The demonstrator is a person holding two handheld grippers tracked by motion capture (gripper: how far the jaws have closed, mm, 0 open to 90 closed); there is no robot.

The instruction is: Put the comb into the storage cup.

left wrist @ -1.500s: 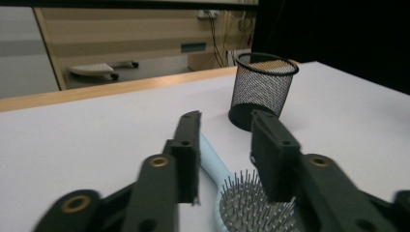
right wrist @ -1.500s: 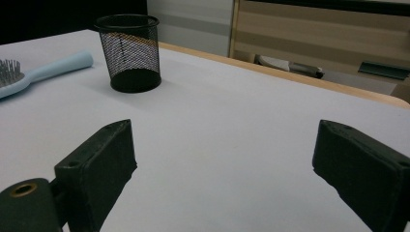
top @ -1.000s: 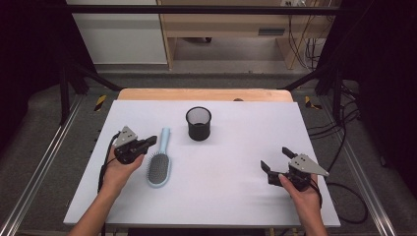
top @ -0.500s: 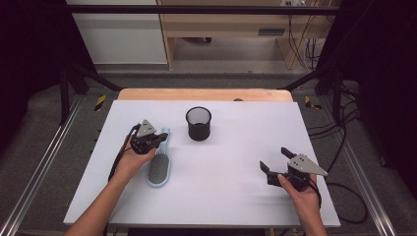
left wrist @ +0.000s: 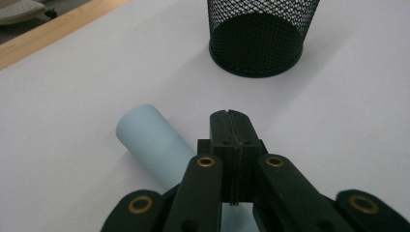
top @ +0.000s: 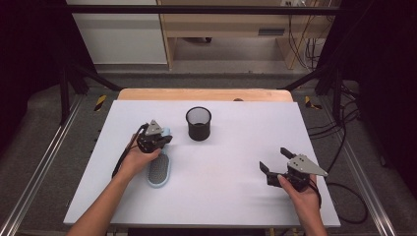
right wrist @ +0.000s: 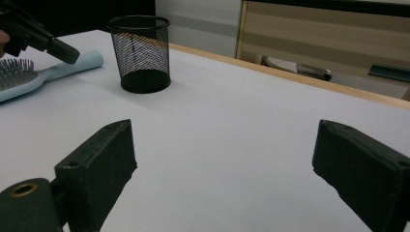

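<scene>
Left gripper (top: 163, 141) sits over the handle end of the pale blue plastic hairbrush (top: 158, 172), jaws pressed together with nothing between them. In the left gripper view the closed tips (left wrist: 229, 126) sit just right of and above the round handle, not around it, so no grasp yet. Judgement: it is lining up on the handle because that's the narrow part; the bristle head is too wide and too soft to pinch cleanly. The jaws would need to spread before coming down over it.

Brush lies flat on the white table (top: 236, 196), left of centre, bristles up, head near the person and handle pointing far, toward the black wire-mesh cup (top: 198, 123). Cup stands upright, just right of and beyond the handle tip, apart from it. A likely destination, given the handle points at it.

Right gripper (top: 275, 167) is parked near the right near corner, well apart from both things, jaws spread wide and empty. Probably idle, kept out of the left arm's path.
</scene>
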